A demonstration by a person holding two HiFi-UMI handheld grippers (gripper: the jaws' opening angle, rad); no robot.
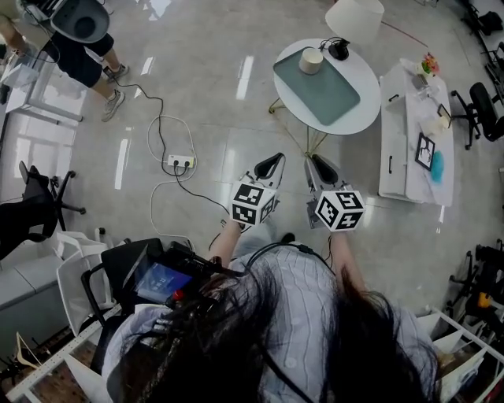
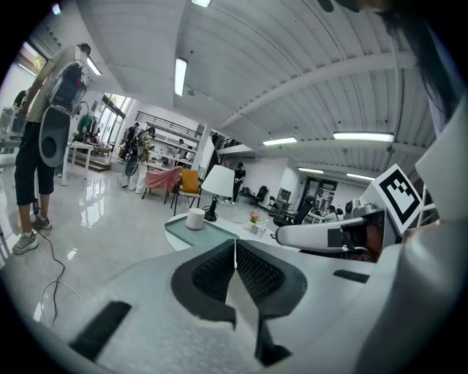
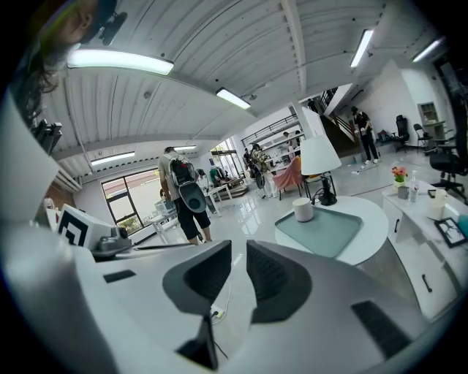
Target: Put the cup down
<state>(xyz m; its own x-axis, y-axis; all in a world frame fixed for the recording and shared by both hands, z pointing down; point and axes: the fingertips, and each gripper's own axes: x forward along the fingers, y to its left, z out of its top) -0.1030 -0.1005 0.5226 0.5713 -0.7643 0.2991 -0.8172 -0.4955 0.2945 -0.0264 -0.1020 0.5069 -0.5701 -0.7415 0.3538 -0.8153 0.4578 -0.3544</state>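
One cup (image 1: 311, 61), one green tray (image 1: 323, 90), one round white table (image 1: 368, 86) and one lamp (image 1: 354, 16) with a white shade. Two grippers, the left gripper (image 1: 272, 164) and the right gripper (image 1: 319, 165), each carrying one marker cube, so two cubes. One power strip (image 1: 181, 162) on the floor, one long white cabinet (image 1: 394, 134), and one person (image 1: 87, 55) standing at the far left.

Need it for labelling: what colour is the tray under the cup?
Muted teal tray, clearest in head view.
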